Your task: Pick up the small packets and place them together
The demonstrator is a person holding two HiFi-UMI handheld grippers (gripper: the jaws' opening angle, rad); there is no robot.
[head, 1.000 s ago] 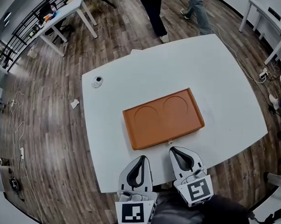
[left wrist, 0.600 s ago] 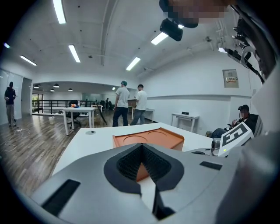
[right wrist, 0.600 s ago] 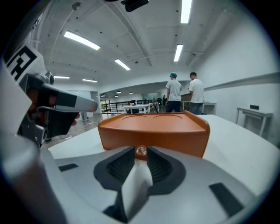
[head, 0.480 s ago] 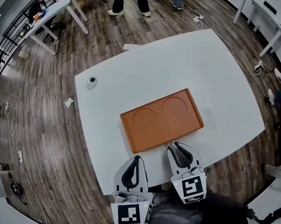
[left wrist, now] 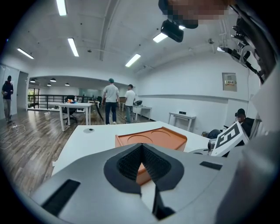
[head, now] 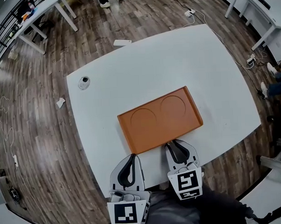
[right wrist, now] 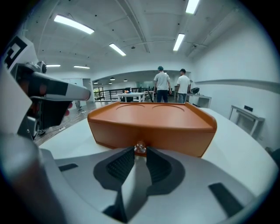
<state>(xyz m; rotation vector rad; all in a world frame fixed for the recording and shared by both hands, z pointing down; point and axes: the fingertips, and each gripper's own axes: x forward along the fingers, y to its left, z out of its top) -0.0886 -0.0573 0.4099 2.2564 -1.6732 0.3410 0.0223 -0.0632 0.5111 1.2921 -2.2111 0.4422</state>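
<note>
Head view and both gripper views. Compared with the earlier frames, the right gripper has moved up to the near long wall of the orange tray, and its jaws have just been opening. They now stand a narrow gap apart. A small glinting object sits against that wall, right at the jaw tips, and the pads do not press on it. It is too small to identify, but it is the only candidate for a packet in any view. The tray's two round recesses are bare, and the white table around the tray shows no packets. The moment therefore reads as an approach before a first pick. The left gripper, near the tray's near-left corner and clear of it, has its tips together and holds nothing.
</note>
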